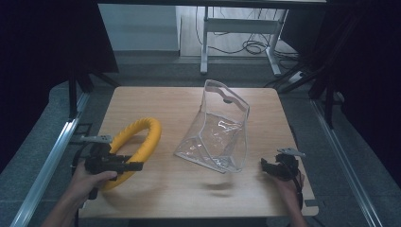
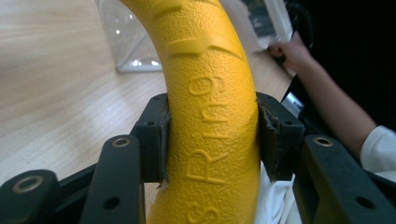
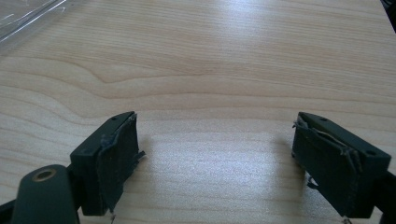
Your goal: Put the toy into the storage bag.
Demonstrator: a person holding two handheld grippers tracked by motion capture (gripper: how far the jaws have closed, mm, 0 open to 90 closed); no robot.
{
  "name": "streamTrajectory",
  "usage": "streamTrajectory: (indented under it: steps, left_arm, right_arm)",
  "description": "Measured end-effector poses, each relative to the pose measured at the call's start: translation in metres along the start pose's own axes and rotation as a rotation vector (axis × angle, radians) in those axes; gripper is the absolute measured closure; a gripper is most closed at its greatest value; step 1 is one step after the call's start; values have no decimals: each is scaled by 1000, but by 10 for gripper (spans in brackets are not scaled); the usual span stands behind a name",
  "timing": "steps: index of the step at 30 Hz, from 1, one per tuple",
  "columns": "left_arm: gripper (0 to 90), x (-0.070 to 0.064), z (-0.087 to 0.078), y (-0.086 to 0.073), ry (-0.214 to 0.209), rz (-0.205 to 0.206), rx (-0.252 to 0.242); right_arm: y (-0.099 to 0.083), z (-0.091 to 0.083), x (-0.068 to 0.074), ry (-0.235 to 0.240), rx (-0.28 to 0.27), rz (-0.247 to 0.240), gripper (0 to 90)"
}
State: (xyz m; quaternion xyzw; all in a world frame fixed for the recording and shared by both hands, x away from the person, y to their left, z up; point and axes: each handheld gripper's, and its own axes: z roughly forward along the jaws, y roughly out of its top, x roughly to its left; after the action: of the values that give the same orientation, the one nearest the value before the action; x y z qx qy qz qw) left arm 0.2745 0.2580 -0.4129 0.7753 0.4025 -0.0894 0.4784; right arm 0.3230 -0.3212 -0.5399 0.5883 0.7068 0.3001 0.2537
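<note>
flanking clear pouch (image 1: 215, 132): ring (image 1: 137, 142), open tongs (image 1: 265, 166)

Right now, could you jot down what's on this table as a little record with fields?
Surface: wooden table
Held thing: yellow ring, raised lettering on it
Left gripper: fingers shut on the yellow ring
Right gripper: open, fingers wide apart over bare wood
Middle of table: clear plastic bag, standing, mouth open toward the top
Bag contents: none visible
</note>
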Motion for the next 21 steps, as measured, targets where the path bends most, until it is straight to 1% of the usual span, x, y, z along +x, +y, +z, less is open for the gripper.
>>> streamTrajectory:
  steps: [1,3,5,6,8,9,10,11,13,16,18,20,21]
  left_arm:
    - [515,0,0,0,0,0,0]
    - [515,2,-3,1,-5,-10,-18]
    - [516,3,-5,3,-3,-11,-31]
    - [516,4,-7,4,-4,-13,-48]
    - [517,5,-10,5,-6,-15,-66]
    - [517,5,-10,5,-6,-15,-66]
    - [517,6,-13,7,-3,-13,-83]
    - [517,6,-13,7,-3,-13,-83]
    - [518,7,-16,8,3,-11,-99]
    - [519,5,-23,12,17,1,-133]
    - [519,4,-27,14,16,9,-152]
    - [520,2,-29,15,17,14,-158]
    - [519,0,-33,18,28,26,-172]
  right_arm:
    - [0,0,0,0,0,0,148]
    - [0,0,0,1,-1,0,148]
    - [0,0,0,-1,0,0,149]
    - [0,0,0,-1,0,0,148]
    - [0,0,0,0,0,1,148]
    - [0,0,0,-1,0,0,148]
    - [0,0,0,0,-1,1,148]
    - [0,0,0,0,-1,1,148]
    - [0,0,0,0,-1,1,148]
    - [0,0,0,-1,0,1,149]
    - [0,0,0,-1,0,1,149]
    - [0,0,0,0,-1,1,149]
    - [0,0,0,0,-1,1,149]
